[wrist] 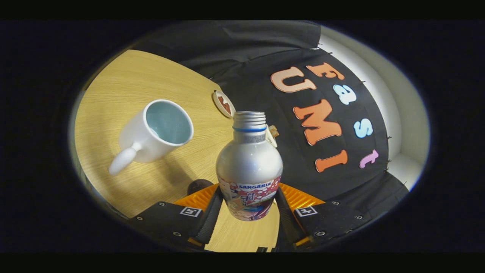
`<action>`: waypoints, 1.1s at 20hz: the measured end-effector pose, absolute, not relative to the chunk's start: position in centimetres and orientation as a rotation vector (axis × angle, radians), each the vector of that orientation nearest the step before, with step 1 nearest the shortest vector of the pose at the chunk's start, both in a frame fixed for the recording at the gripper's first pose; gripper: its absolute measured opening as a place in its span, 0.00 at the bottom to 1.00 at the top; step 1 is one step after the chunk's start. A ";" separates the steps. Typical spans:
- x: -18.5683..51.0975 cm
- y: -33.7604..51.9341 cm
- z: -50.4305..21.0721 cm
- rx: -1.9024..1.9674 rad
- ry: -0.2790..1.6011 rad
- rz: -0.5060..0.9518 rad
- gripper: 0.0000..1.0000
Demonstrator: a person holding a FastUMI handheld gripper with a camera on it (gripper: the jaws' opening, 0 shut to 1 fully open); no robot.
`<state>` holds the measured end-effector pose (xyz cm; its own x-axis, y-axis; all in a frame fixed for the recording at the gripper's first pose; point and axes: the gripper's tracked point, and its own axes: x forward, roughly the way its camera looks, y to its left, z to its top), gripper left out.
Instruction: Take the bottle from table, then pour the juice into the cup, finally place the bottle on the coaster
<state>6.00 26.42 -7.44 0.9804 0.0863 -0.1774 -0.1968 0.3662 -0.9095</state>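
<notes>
Gripper view: bottle [249, 178] is clamped between the jaws, uncapped. Juice may be spilled on the desk [125, 79] if tilted before the cup [155, 131] is reached.

Low in the middle of the frame, the bottle [249, 170] carries a printed label with a brand word in capitals. The tool [249, 195] clamps it between both fingers [170, 222], each bearing a square black-and-white marker [190, 211].

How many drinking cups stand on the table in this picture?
1. The white cup stands on the wooden table, beside the bottle that the gripper holds. Others may be hidden.
</notes>
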 end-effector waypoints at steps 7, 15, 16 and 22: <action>5.8 27.3 -6.9 -1.322 0.070 0.189 0.75; 6.0 27.5 -5.5 -1.465 0.018 0.161 0.75; 5.8 27.7 -5.5 -1.480 0.015 0.161 0.75; 5.9 28.2 -5.2 -1.560 0.005 0.175 0.75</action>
